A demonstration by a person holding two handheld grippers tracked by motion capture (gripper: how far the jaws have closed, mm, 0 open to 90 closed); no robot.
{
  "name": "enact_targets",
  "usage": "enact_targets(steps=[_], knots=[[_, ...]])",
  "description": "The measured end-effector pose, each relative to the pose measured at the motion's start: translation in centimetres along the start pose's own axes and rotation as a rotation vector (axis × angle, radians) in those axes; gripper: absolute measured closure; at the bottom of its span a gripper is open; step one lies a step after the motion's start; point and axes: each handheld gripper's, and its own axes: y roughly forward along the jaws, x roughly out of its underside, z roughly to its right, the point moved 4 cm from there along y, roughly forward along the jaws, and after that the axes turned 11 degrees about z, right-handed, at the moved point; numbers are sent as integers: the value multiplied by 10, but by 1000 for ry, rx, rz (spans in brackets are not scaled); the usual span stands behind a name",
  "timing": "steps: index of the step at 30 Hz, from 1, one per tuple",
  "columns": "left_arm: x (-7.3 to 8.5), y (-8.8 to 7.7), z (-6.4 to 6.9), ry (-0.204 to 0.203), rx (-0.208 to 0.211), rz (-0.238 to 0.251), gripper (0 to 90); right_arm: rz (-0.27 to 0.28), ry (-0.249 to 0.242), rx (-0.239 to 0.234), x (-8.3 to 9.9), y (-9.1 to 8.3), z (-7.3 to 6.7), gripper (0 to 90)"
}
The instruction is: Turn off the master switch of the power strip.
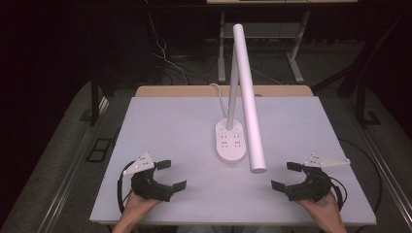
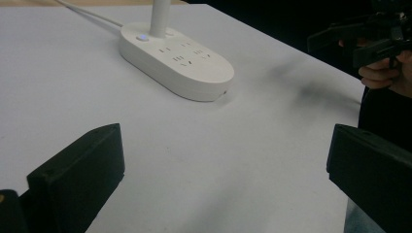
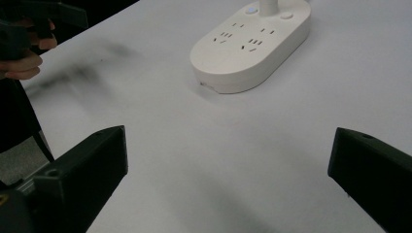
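The left gripper sits at the near left of the white table, jaws wide apart, holding nothing. At centre stands a white desk lamp on its oval socket base, cable trailing back. The right gripper rests near right, jaws likewise spread and empty.

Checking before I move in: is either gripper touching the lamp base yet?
No. The left gripper and right gripper sit open, apart from the lamp base.
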Motion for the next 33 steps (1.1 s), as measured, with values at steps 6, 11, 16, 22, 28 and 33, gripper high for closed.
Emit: enact_targets(steps=[6,11,16,22,28,33], knots=[[0,-1,0,-5,-4,6,0,-7,0,-9,0,0,-1,3],[-1,-2,0,-6,-6,2,0,-9,-3,-10,1,0,-1,3],[-1,-1,1,-8,-5,-2,0,-17,-3,-8,2,0,-1,3],[-1,-2,0,-8,-12,-13,0,-23,-5,-9,3,0,-1,3],[-2,-2,-1,-11,-6,-22,0,-30,-3,-10,4,0,-1,3],[-6,-3,-1,-24,4,-16,0,-34,-5,-7,4,0,0,3]])
